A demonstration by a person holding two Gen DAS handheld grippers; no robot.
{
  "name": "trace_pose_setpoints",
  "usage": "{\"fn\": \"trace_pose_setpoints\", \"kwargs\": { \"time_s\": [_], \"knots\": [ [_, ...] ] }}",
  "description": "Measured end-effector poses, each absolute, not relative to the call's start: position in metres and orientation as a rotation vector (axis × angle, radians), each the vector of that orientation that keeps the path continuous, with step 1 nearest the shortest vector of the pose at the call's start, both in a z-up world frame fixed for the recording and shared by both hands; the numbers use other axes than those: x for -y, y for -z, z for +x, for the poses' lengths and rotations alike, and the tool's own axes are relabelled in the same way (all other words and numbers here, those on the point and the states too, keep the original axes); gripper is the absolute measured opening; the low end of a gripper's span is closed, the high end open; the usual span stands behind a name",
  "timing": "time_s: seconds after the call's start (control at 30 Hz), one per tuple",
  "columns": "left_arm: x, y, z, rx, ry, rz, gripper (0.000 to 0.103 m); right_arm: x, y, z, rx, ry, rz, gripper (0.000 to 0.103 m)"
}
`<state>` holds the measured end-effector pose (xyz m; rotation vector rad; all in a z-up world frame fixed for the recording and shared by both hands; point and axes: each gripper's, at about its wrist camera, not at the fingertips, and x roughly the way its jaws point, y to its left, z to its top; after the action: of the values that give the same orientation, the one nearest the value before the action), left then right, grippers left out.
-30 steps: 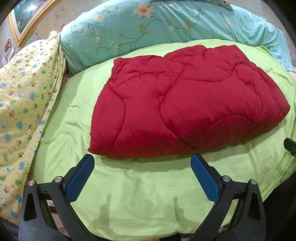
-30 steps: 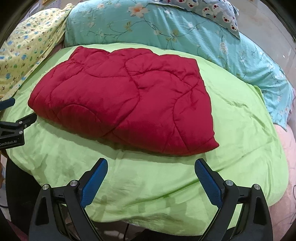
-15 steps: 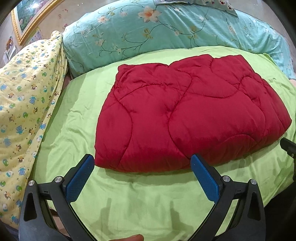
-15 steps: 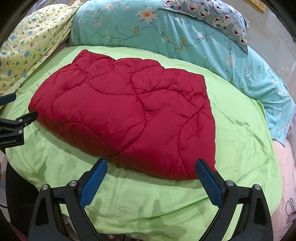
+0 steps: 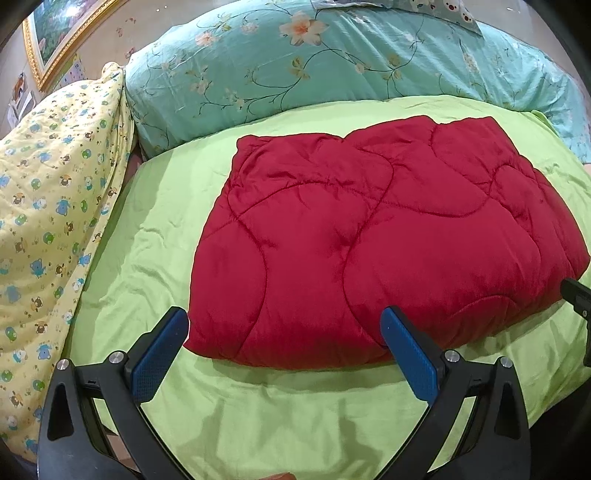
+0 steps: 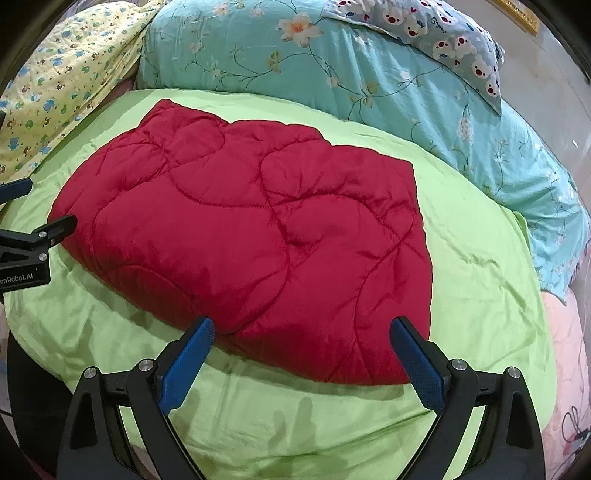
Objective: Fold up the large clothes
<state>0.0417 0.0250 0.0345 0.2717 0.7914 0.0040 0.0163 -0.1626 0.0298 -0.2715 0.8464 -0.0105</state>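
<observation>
While both tools are held spread wide, left tool (image 5: 284, 325) and right tool (image 6: 303, 334), nothing is gripped. Bare green sheet (image 5: 295, 413) is seen along the bed's near edge, before the folded red quilt (image 5: 369, 240).

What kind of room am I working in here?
Most likely a bedroom: the red quilt lies on a bed's green sheet, with a floral teal duvet and a bear-print pillow piled behind it.

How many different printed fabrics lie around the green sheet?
3. The yellow animal-print quilt lies at the left edge, the teal floral quilt along the far side, and the grey bear-print pillow on top of it. More may be hidden.
</observation>
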Motion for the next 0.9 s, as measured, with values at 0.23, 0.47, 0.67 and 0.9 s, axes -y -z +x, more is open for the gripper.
{"fn": "trace_pose_setpoints", "kwargs": {
  "time_s": [0.23, 0.47, 0.67, 0.9],
  "knots": [
    [-0.023, -0.034, 0.048, -0.799, 0.002, 0.274, 0.103, 0.163, -0.035, 0.026, -0.842, 0.001, -0.276, 0.097],
    [-0.021, -0.033, 0.053, -0.809, 0.007, 0.275, 0.103, 0.162, -0.034, 0.032, -0.845, -0.009, -0.272, 0.097],
    [-0.02, -0.033, 0.055, -0.812, 0.007, 0.271, 0.103, 0.162, -0.031, 0.037, -0.858, -0.012, -0.268, 0.097],
    [-0.021, -0.032, 0.058, -0.816, 0.012, 0.265, 0.103, 0.163, -0.027, 0.04, -0.868, -0.012, -0.262, 0.097]
  ]
}}
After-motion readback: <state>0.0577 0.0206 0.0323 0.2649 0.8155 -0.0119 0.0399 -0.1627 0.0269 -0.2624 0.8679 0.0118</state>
